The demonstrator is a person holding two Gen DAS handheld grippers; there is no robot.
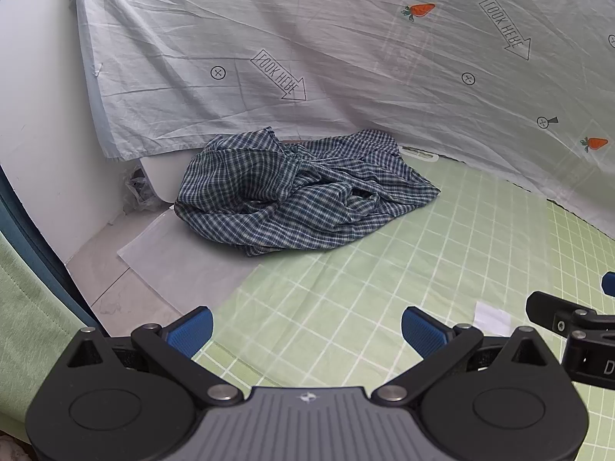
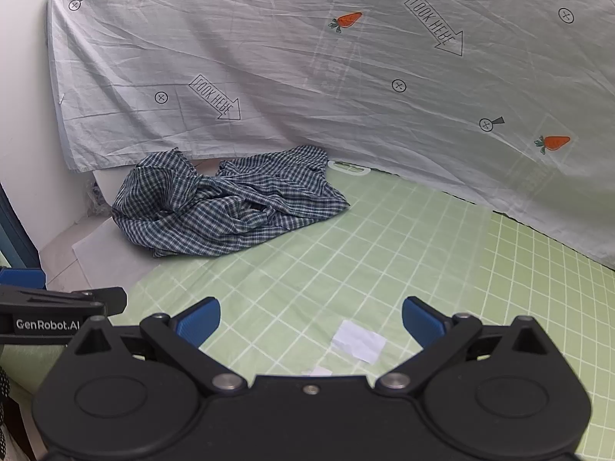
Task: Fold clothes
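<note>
A crumpled blue-and-white checked garment (image 1: 300, 196) lies in a heap at the far left of the green grid mat (image 1: 442, 269). It also shows in the right wrist view (image 2: 226, 203). My left gripper (image 1: 307, 326) is open and empty, low over the mat's near edge, well short of the garment. My right gripper (image 2: 311, 320) is open and empty, beside the left one and to its right, also well short of the garment. Part of the right gripper shows at the right edge of the left wrist view (image 1: 569, 319).
A pale sheet printed with carrots and arrows (image 1: 346, 38) hangs behind the mat as a backdrop. A white paper scrap (image 2: 359, 342) lies on the mat between my right fingers. A white wall (image 1: 38, 134) and tiled floor (image 1: 115, 280) are at the left.
</note>
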